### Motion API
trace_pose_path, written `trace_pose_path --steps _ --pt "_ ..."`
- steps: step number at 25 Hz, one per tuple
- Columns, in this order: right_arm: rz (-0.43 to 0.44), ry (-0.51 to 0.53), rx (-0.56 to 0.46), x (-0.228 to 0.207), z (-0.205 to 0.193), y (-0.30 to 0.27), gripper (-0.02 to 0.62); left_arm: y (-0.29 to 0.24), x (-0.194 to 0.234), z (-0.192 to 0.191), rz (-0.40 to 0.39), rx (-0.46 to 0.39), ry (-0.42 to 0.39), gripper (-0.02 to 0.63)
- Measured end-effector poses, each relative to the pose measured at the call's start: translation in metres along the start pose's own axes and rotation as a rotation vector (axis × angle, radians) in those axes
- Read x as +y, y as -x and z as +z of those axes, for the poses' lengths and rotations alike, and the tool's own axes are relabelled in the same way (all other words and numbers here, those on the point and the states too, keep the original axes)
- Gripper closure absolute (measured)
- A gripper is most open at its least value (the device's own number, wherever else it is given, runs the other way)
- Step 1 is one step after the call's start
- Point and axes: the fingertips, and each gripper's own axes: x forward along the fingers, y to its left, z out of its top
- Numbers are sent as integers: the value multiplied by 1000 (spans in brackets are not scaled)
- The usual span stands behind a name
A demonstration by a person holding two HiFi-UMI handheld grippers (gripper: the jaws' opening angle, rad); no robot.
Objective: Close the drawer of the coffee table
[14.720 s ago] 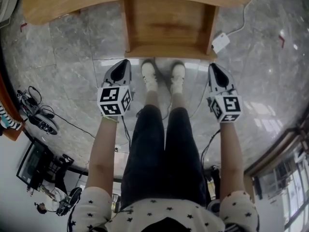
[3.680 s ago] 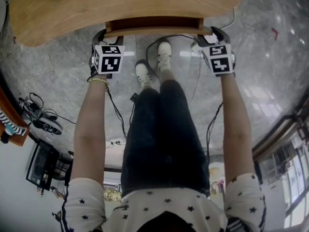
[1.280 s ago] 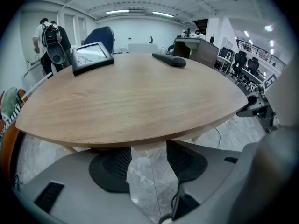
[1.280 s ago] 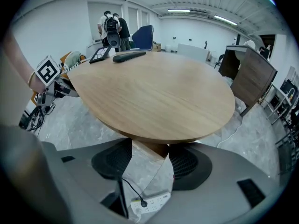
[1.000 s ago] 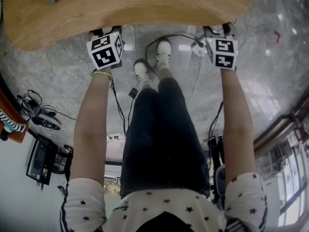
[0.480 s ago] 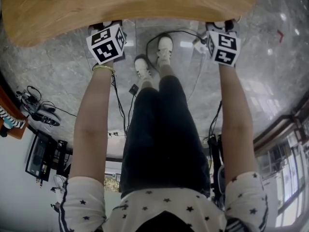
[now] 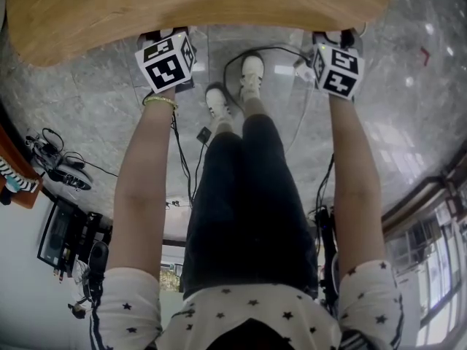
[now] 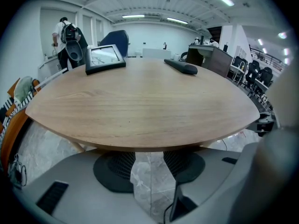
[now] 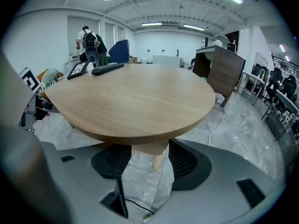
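The round wooden coffee table top fills the upper head view, and no drawer sticks out from under its near edge. My left gripper and right gripper sit at that edge, fingertips hidden beneath the top. In the left gripper view the table top lies just ahead of my left gripper. Its jaws are closing with only floor between them. In the right gripper view the right gripper stands open below the table top, with a table leg beyond the gap.
A framed picture and a dark remote lie on the table. The person's shoes and black cables are on the marble floor under the edge. A person with a backpack stands far off, and a dark desk stands behind.
The drawer, wide open at first and nearly in a few seconds ago, is out of sight under the top. Over the last second both hands stayed put and the right marker cube rolled slightly.
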Motion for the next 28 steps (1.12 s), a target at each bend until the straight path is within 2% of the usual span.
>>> trace_pose_path --steps 8,13,17,28 --pt "-47 -65 5 0 2 15 347 16 0 2 -19 -10 -1 431" --pt "-33 -82 -12 10 0 32 353 31 1 0 -28 -31 11 468" --pt "-44 -87 -31 17 3 49 411 45 -2 1 -36 -44 6 511" --pt "-43 -154 -105 45 11 102 507 90 -8 -4 -67 -100 11 589"
